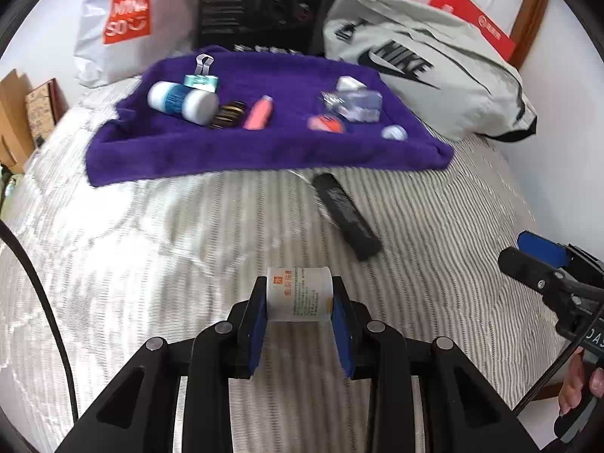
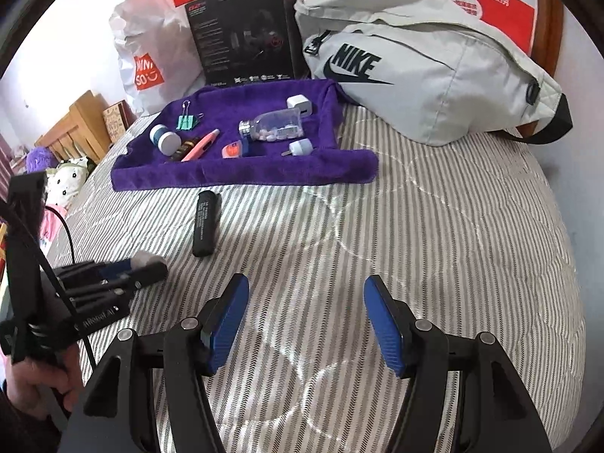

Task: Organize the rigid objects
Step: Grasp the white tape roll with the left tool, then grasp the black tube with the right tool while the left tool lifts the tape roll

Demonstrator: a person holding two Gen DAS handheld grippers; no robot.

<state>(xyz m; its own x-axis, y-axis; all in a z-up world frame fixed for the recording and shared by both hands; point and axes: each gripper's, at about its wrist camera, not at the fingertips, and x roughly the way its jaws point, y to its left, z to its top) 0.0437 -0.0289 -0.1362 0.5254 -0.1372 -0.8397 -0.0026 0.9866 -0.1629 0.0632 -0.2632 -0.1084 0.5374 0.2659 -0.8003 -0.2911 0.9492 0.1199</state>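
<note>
Striped bedding [image 2: 415, 226] is spread beneath both tongs. Between the left tongs [image 1: 300, 317] a small white jar [image 1: 300, 294] is clamped; the right tongs [image 2: 305, 321] are held apart, empty.

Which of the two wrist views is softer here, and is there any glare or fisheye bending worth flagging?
Left wrist view: motion-smeared, the items on the purple towel soft, though the white jar between the left gripper's pads stays readable. Right wrist view: crisper, the black stick sharp; bright sheen on the striped bedspread. Both: strong barrel bending, dark corners.
</note>
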